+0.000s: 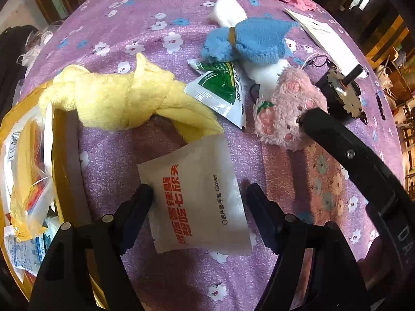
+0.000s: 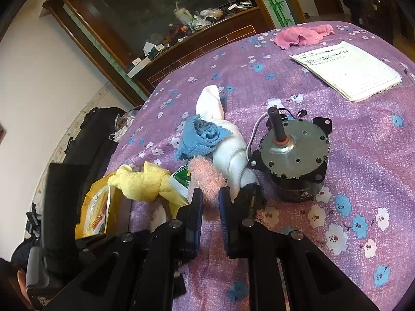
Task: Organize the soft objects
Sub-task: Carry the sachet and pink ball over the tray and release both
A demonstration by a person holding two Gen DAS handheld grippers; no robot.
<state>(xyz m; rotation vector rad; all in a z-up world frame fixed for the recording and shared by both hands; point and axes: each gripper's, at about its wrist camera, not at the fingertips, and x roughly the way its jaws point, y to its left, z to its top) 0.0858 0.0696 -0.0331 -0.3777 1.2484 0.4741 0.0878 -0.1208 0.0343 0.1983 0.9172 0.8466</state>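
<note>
Yellow bag (image 1: pixel 28 155): at the table's left edge, mouth open, stuffed with packets and plastic.
Yellow towel (image 1: pixel 124 98): twisted and knotted, one end draped over the bag's rim, the other touching the white glove packet (image 1: pixel 194 202).
Left hand-held gripper (image 1: pixel 199 194): jaws spread wide, pointing steeply down; the white glove packet lies flat on the table between the fingers, the left finger at its edge, the right one clear of it, nothing gripped.
Green-and-white sachet (image 1: pixel 220 90): flat on the purple flowered tablecloth (image 1: pixel 124 26), just beyond the yellow towel.
Blue cloth (image 1: pixel 246 41): banded around a white towel (image 1: pixel 228 7), just behind the sachet.
Pink plush toy (image 1: pixel 285 108): beside the white towel's near end.
Right hand-held gripper (image 2: pixel 210 199): jaws nearly closed, pinching the near edge of the pink plush toy.
Motor (image 2: pixel 293 155): upright, shaft up, just right of the white towel.
Notepad (image 2: pixel 347 70): far right, well apart; pink cloth (image 2: pixel 301 36) behind it.
</note>
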